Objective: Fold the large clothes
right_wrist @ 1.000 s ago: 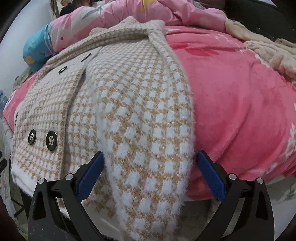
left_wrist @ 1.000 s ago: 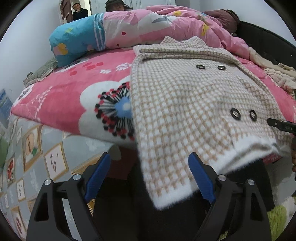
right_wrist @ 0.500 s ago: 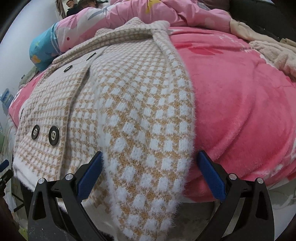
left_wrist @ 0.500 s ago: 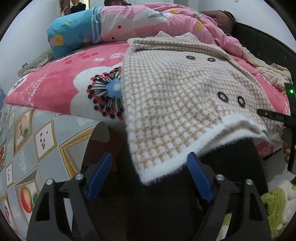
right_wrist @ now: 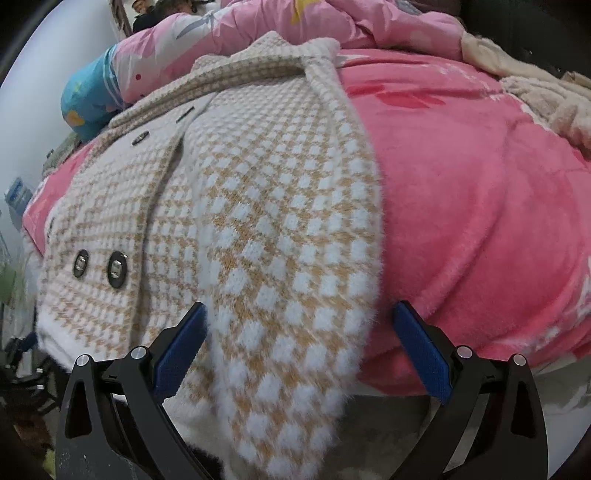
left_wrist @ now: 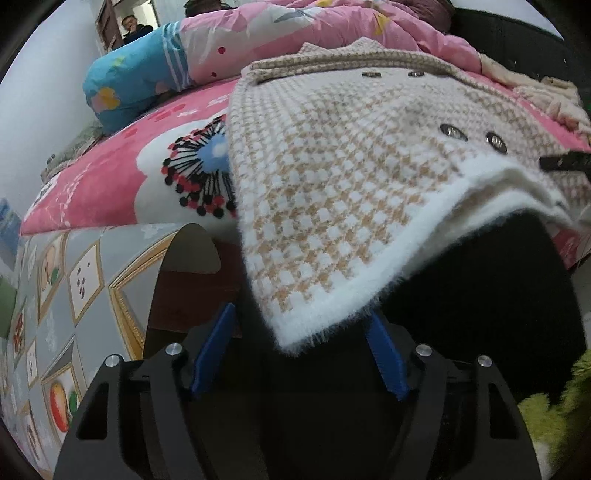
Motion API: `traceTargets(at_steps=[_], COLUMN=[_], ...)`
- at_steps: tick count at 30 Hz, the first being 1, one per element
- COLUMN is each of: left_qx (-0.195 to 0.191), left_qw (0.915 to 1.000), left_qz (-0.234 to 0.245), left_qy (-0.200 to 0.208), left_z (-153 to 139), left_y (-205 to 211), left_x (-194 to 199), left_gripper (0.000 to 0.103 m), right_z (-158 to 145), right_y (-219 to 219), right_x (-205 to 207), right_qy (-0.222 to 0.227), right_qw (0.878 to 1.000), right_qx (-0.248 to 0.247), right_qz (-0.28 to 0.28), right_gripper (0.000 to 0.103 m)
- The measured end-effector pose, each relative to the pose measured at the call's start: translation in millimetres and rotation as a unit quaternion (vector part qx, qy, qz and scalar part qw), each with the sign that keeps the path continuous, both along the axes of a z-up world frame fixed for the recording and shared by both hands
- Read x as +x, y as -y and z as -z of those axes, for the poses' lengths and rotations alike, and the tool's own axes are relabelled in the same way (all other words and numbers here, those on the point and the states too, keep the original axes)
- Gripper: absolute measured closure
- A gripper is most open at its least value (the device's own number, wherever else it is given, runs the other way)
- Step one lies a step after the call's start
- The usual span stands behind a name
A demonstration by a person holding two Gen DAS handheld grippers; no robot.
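A beige-and-white houndstooth coat (left_wrist: 332,166) with dark buttons lies spread on the pink bed, its white-trimmed hem hanging over the near edge. My left gripper (left_wrist: 301,314) sits low below that edge. Its jaws are closing, and the hem's left corner hangs between the blue pads (left_wrist: 214,339) without being pressed. In the right wrist view the coat (right_wrist: 258,206) droops over the edge in a long fuzzy fold. My right gripper (right_wrist: 300,308) stands open astride that fold, its pads (right_wrist: 421,350) clear of the cloth.
The pink floral blanket (left_wrist: 110,177) covers the bed; a patterned sheet (left_wrist: 74,295) hangs down its side. A rolled blue-and-pink quilt (left_wrist: 155,77) lies at the back. Beige fluffy clothes (right_wrist: 546,99) lie at the far right. A person (left_wrist: 131,26) stands in the doorway.
My left gripper has sunk below the bed's edge and come up under the hem corner, with its jaws narrower. The right gripper has edged slightly along the hanging fold and stays wide.
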State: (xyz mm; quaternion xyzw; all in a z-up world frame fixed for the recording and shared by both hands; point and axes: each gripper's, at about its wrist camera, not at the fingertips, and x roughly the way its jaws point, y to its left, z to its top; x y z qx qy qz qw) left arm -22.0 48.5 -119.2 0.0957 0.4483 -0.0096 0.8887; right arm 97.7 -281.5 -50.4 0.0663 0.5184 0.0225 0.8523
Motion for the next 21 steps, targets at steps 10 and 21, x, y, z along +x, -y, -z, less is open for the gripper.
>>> traceTargets(at_steps=[10,21], left_qx=[-0.007,-0.065], left_qw=[0.9995,0.9976], left_qz=[-0.004,-0.005], left_qy=[0.03,0.025], left_z=[-1.5,-17.3], left_y=[-8.8,-24.9], left_x=[-3.8,-23.6], left_gripper=[0.039,0.061], right_z=[-12.2,26.5], right_y=[42.5,56.3], right_x=[-45.0,-69.9], right_qy=[-0.014,-0.073], right_qw=[0.997,0.961], right_qx=[0.061,0.257], right_qz=[0.04,0.07], right_gripper=[0.007,0.009])
